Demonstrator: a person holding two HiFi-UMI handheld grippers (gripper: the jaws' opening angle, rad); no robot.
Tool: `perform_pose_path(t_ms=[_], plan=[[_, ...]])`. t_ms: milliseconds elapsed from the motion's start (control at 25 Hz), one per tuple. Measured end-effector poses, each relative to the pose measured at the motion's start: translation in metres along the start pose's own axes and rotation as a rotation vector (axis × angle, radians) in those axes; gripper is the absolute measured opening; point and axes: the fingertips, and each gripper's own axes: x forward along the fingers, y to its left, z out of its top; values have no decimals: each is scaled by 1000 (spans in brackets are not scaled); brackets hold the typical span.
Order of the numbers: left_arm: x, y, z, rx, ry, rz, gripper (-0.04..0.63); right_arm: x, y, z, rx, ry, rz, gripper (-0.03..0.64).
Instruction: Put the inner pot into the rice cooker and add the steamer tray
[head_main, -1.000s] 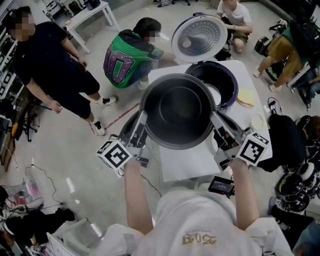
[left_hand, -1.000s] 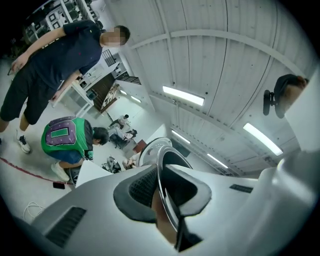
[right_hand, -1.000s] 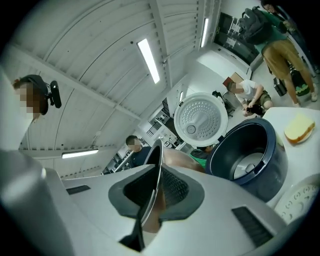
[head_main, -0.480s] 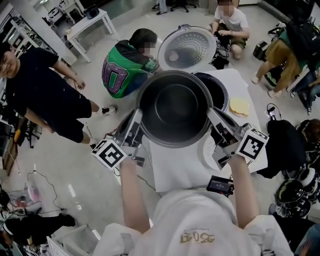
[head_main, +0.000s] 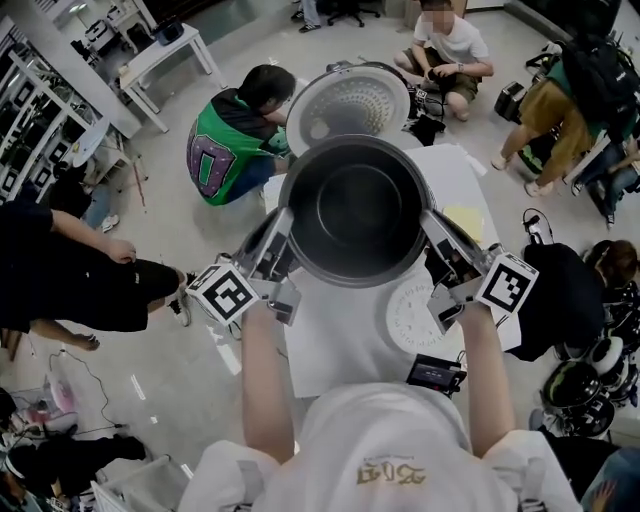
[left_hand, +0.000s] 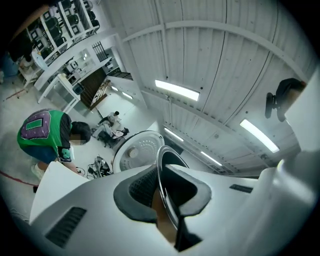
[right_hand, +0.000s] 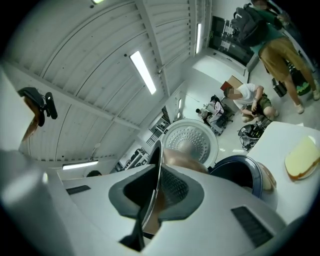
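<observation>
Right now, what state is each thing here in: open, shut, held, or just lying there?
Inner pot: empty, upright, held in the air by its rim.
Left gripper: shut on the pot's rim.
Right gripper: shut on the opposite side of the rim.
Rice cooker: open, lid raised.
Steamer tray: lying flat on the table, untouched.

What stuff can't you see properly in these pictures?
Rice cooker opening: head view, the held inner pot covers it.
White round disc on the table: head view, the right claw hides one edge; its surface detail is too small to tell.
Inner pot's underside: both gripper views show only its rim, edge-on.
</observation>
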Motion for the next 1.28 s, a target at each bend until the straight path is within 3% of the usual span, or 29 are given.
perform_pose_path(t_ms=[440, 1280], plan=[[51, 25, -22, -28, 61, 23, 59, 4, -52, 17, 34, 13, -44, 38], [86, 87, -91, -39, 198, 157, 67, 4, -155, -13, 117, 135, -149, 48]])
